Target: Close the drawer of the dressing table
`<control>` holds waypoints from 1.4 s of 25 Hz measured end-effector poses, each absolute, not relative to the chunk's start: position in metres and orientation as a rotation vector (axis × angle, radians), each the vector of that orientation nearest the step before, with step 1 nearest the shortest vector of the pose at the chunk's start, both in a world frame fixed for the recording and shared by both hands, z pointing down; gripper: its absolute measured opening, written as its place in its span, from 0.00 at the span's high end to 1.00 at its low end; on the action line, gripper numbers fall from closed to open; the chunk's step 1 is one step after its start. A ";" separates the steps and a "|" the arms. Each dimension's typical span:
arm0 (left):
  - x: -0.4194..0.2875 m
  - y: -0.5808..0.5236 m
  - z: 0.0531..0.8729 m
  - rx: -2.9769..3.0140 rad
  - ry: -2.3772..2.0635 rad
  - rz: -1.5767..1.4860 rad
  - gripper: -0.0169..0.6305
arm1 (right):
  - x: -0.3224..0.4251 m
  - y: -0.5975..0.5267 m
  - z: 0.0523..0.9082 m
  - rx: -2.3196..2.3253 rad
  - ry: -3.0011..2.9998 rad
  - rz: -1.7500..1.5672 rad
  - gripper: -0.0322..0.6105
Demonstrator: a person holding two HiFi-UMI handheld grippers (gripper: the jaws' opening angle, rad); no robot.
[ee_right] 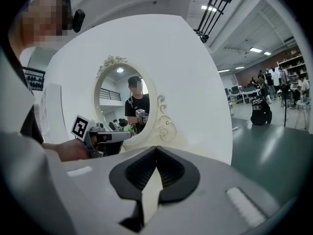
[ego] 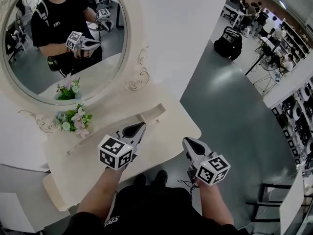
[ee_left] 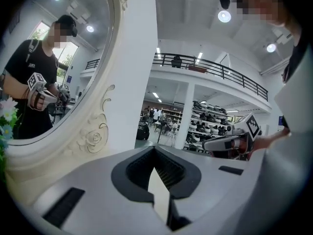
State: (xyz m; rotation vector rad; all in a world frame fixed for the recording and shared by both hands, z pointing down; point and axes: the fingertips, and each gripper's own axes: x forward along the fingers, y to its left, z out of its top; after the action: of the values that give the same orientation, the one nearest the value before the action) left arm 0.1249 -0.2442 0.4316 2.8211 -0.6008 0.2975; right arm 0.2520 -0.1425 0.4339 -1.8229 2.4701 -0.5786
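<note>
Showing both pairs of tongs pressed together and empty above the near part of the dressing table (ego: 139, 77). The left tongs (ego: 138, 128) and the right tongs (ego: 190, 143) point close to level, away from the person and toward the table's back. In each gripper view the ribbed inner faces meet at the tip with nothing between them.

Joined tongs suit the task: a drawer is closed by a push, so a blunt tip serves better than a spread one, and no pinch is needed.

The cream tabletop (ego: 161, 124) lies beneath and ahead of the tongs. The left pair hangs over it and the right pair is about at its near right edge, the two well apart. The oval mirror (ego: 63, 38) stands beyond and to the left of the left tongs. The pink and white flowers (ego: 73, 120) sit at the mirror's foot, also left of that pair.

The drawer cannot be made out in any view. Judging from the layout, its front lies below the tabletop's near edge, under the tongs and toward the person, where arms and torso cover it. Whether it stands open or pushed home cannot be told.

Neither pair appears to touch the table. As a judgement, the tongs sit too high to push, so they would first have to be lowered to the drawer front.
</note>
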 end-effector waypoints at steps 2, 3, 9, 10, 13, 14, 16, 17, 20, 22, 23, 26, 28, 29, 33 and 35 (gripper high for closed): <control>0.133 -0.249 0.432 2.807 -0.649 0.307 0.96 | 0.265 -0.149 0.436 -1.786 2.494 -0.576 0.93; 0.138 -0.251 0.432 2.800 -0.674 0.311 0.96 | 0.272 -0.151 0.437 -1.769 2.499 -0.578 0.93; 0.160 -0.250 0.438 2.749 -0.787 0.361 0.96 | 0.308 -0.158 0.458 -1.683 2.546 -0.615 0.91; 0.163 -0.249 0.440 2.743 -0.796 0.369 0.96 | 0.310 -0.160 0.463 -1.671 2.556 -0.628 0.91; 0.166 -0.248 0.448 2.720 -0.821 0.396 0.96 | 0.309 -0.169 0.479 -1.631 2.573 -0.685 0.89; 0.165 -0.249 0.450 2.710 -0.831 0.401 0.96 | 0.307 -0.172 0.484 -1.617 2.583 -0.707 0.88; 0.162 -0.253 0.454 2.691 -0.852 0.400 0.96 | 0.300 -0.180 0.492 -1.589 2.616 -0.739 0.86; 0.160 -0.255 0.456 2.684 -0.860 0.399 0.96 | 0.297 -0.184 0.495 -1.577 2.636 -0.748 0.84; 0.156 -0.264 0.464 2.678 -0.869 0.411 0.96 | 0.287 -0.202 0.504 -1.565 2.685 -0.763 0.80; 0.152 -0.268 0.471 2.673 -0.868 0.423 0.96 | 0.280 -0.214 0.511 -1.571 2.712 -0.777 0.79; 0.151 -0.270 0.474 2.668 -0.865 0.423 0.96 | 0.277 -0.219 0.515 -1.575 2.727 -0.787 0.78; 0.149 -0.273 0.481 2.655 -0.852 0.413 0.96 | 0.270 -0.233 0.528 -1.596 2.773 -0.817 0.77; 0.147 -0.276 0.485 2.651 -0.847 0.406 0.96 | 0.264 -0.242 0.538 -1.611 2.799 -0.838 0.75; 0.146 -0.278 0.486 2.649 -0.844 0.403 0.96 | 0.262 -0.246 0.543 -1.618 2.810 -0.849 0.75; 0.142 -0.283 0.493 2.631 -0.835 0.389 0.96 | 0.252 -0.260 0.562 -1.636 2.850 -0.908 0.72; 0.139 -0.286 0.496 2.621 -0.837 0.382 0.96 | 0.246 -0.268 0.571 -1.641 2.861 -0.940 0.71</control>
State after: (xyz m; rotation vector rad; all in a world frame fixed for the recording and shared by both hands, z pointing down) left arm 0.1386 -0.2861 0.4958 2.6210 -0.8371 0.3820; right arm 0.2457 -0.2684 0.5711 -1.6410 2.8606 -0.9403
